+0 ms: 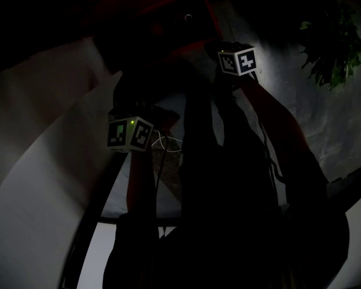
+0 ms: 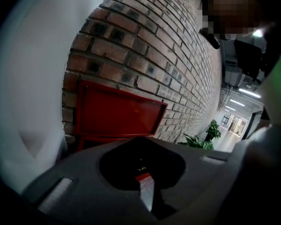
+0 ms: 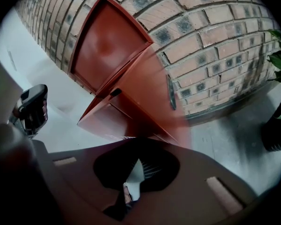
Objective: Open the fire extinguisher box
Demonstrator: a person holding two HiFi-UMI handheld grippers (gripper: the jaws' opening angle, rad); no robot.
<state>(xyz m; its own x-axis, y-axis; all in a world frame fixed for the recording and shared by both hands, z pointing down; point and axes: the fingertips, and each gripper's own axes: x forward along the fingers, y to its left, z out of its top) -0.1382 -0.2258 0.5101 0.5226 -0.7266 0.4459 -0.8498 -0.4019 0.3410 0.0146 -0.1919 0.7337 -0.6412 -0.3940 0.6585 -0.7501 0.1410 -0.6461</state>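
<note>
Box [image 3: 107, 46] upper left of right gripper view, on brick wall [image 3: 215, 27]; door [image 3: 147, 90] swung out, blurred; right gripper [image 3: 131, 181] jaws together, nothing between; left gripper [image 2: 144, 181] likewise closed, empty, box left of centre there.

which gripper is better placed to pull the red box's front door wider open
Probably the right. The right gripper looks straight at the front door and its handle; the left gripper faces only the raised lid on the brick wall.
</note>
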